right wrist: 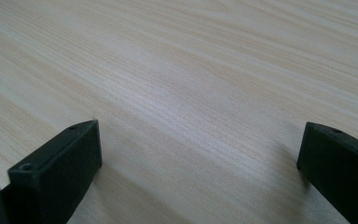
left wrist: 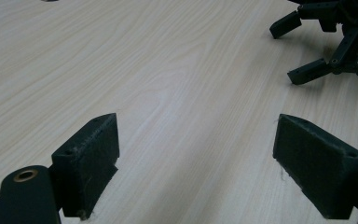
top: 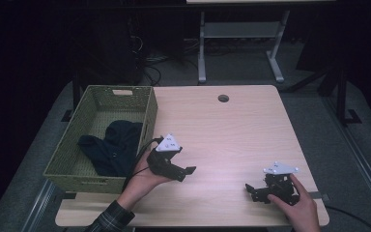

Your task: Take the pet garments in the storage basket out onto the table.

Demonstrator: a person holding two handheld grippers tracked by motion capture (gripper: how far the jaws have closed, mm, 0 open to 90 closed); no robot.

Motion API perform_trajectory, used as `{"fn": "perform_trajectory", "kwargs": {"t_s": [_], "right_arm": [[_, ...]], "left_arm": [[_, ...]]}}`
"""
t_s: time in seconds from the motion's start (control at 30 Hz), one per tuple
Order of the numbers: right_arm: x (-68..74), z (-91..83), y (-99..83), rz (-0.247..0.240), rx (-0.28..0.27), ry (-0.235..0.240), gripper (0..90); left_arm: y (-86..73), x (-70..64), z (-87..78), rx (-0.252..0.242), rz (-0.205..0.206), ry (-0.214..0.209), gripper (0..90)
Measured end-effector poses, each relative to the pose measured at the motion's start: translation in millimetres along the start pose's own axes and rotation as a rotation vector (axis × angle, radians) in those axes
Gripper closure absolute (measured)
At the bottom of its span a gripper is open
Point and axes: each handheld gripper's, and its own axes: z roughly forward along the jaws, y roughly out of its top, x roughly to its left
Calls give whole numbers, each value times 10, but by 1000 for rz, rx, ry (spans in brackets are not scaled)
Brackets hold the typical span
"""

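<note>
Wood: the bench (top: 232, 125) is pale wood with fine lines running along it, and nothing lies on its top but the two grippers.
Basket: a green woven basket (top: 147, 113) stands at the left side of the bench, touching its edge.
Cloth: a dark cloth (top: 111, 145) lies bunched up inside the basket, near its front right corner. It looks soft and floppy, with folds and a lump in the middle. It is so dark that I cannot tell what kind of clothing it is.
Left gripper: the left gripper (top: 189, 170) is held in the left hand (top: 145, 178), just beside the basket and low over the wood. Its fingers (left wrist: 88, 163) stand wide apart with bare wood between them.
Right gripper: the right gripper (top: 249, 189) is held in the right hand (top: 297, 205), near the front right of the bench, well apart from the basket. Its fingers (right wrist: 63, 168) are wide apart too, and they hold nothing.
Done: the cloth is already in the basket, and I think that was the main job.
Left to do: it seems very little is left. Both grippers are empty and away from the cloth, so I think the work is at its end, or the hands are waiting for the next thing.
</note>
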Motion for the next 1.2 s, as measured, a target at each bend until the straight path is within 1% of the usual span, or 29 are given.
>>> {"fn": "perform_trajectory", "kwargs": {"t_s": [0.07, 0.13, 0.4, 0.47, 0.63, 0.77, 1.03, 1.2], "right_arm": [[0, -1, 0, 0, 1, 0, 0], [0, 0, 0, 0, 1, 0, 0], [0, 0, 0, 0, 1, 0, 0], [0, 0, 0, 0, 0, 0, 0], [-1, 1, 1, -1, 0, 0, 0], [0, 1, 1, 0, 0, 0, 0], [-1, 2, 2, -1, 0, 0, 0], [-1, 1, 2, -1, 0, 0, 0]], "left_arm": [[17, 6, -10, -7, -6, -1, 140], [32, 11, -21, -6, 1, -1, 140], [87, 25, -71, -18, -7, -8, 141], [105, 31, -86, -18, 1, -9, 141], [137, 45, -119, -27, -3, -7, 141], [166, 75, -157, -33, -5, -4, 141], [225, 121, -221, -39, 9, 2, 143], [259, 171, -275, -44, -1, 11, 143]]}}
